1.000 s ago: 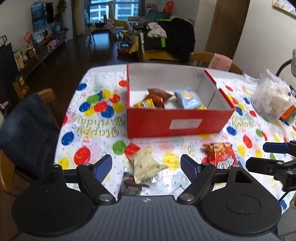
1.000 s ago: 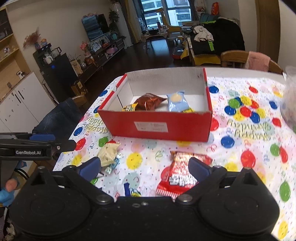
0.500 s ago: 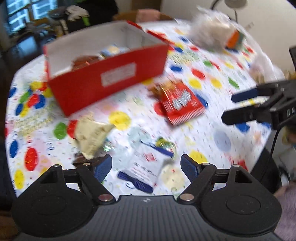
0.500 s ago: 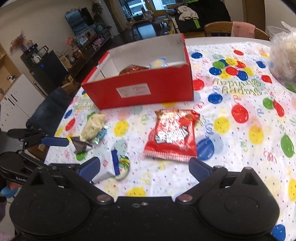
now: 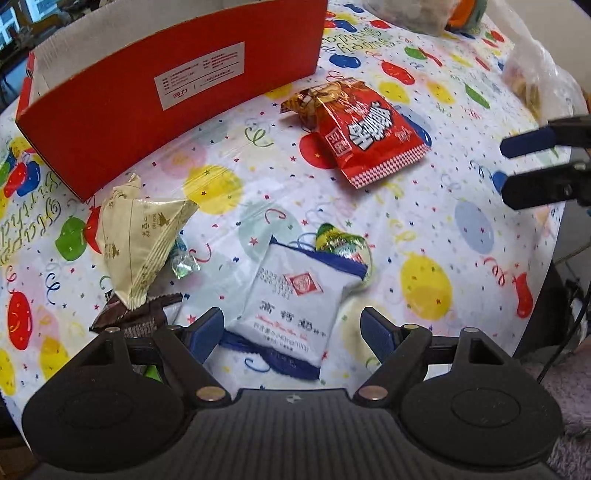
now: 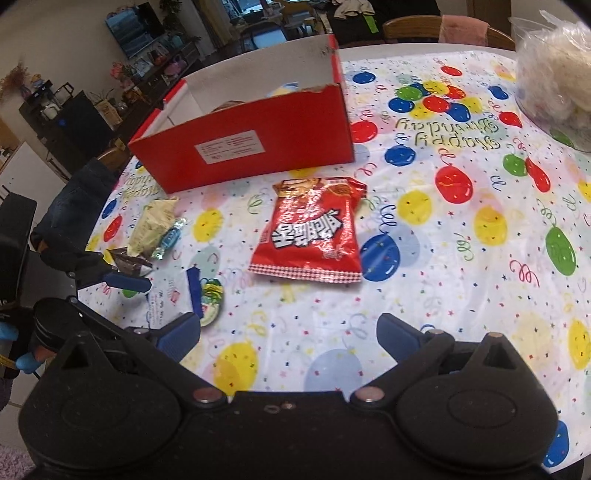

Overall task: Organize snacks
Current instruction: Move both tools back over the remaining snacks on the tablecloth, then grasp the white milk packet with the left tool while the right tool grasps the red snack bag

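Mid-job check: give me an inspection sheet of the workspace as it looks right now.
Surface: table under balloon-print tablecloth.
Job's things: red box open; red snack bag, white-blue packet, cream packet, dark wrapper, green candy and wrapped candy outside it.
Clutter: clear plastic bag at far edge.
Grippers: left gripper open, low over white-blue packet; right gripper open, empty.
Cables: thin dark cable off table edge.
Surroundings: wooden chairs, living room behind.
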